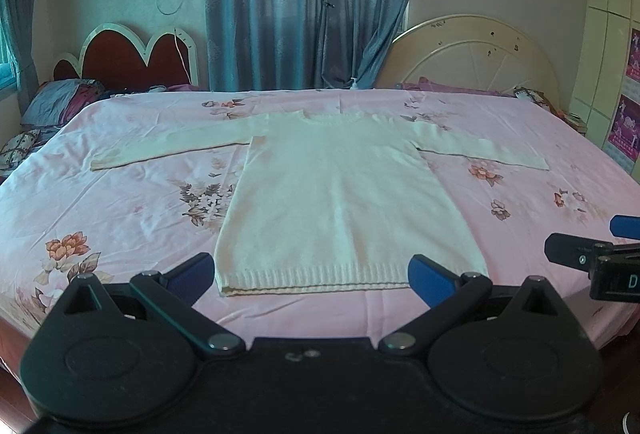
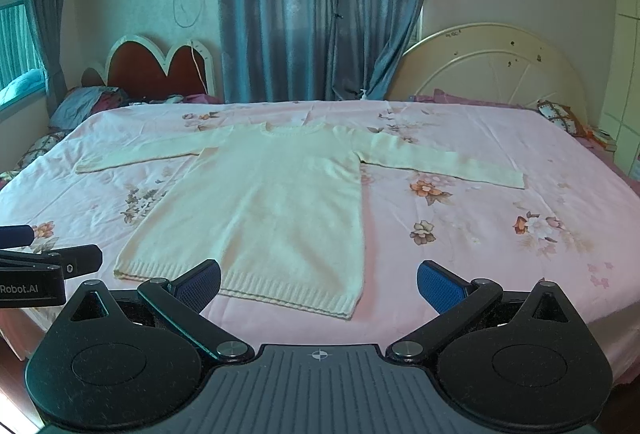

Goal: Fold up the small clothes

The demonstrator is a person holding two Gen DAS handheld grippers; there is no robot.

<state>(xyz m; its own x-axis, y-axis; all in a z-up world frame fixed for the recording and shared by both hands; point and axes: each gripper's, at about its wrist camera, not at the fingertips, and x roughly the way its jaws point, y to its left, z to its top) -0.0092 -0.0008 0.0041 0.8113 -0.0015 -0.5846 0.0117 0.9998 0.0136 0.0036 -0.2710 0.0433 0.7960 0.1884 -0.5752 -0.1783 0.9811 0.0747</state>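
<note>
A: Left claw (image 1: 310,276) first. Spread wide, blue pads (image 1: 430,280) far apart, nothing between them. Hanging just short of the near edge of the bed (image 1: 120,202).

B: And ahead of it?

A: Cream sweater (image 1: 340,194), flat on the pink flowered sheet, neck away, ribbed hem nearest. Hem straight in front of the gap between the pads, not touched. One sleeve stretched off to the left of the claw, the other off to the right.

B: Beyond the sweater?

A: Pillows (image 1: 56,102) far left, a red scalloped headboard (image 1: 132,62) behind them, grey-blue curtains (image 1: 304,2) dead ahead, a cream round headboard (image 1: 472,54) to the right.

B: Now the right claw (image 2: 319,284).

A: Also spread wide, holding nothing, near the same bed edge. Seen from the left claw's camera at the far right border, side on.

B: Sweater relative to that one?

A: Ahead and shifted left. Left pad (image 2: 200,284) in front of the hem; the hem's right corner roughly between the pads, closer to the left one. Bare sheet ahead of the right pad. No contact.
</note>
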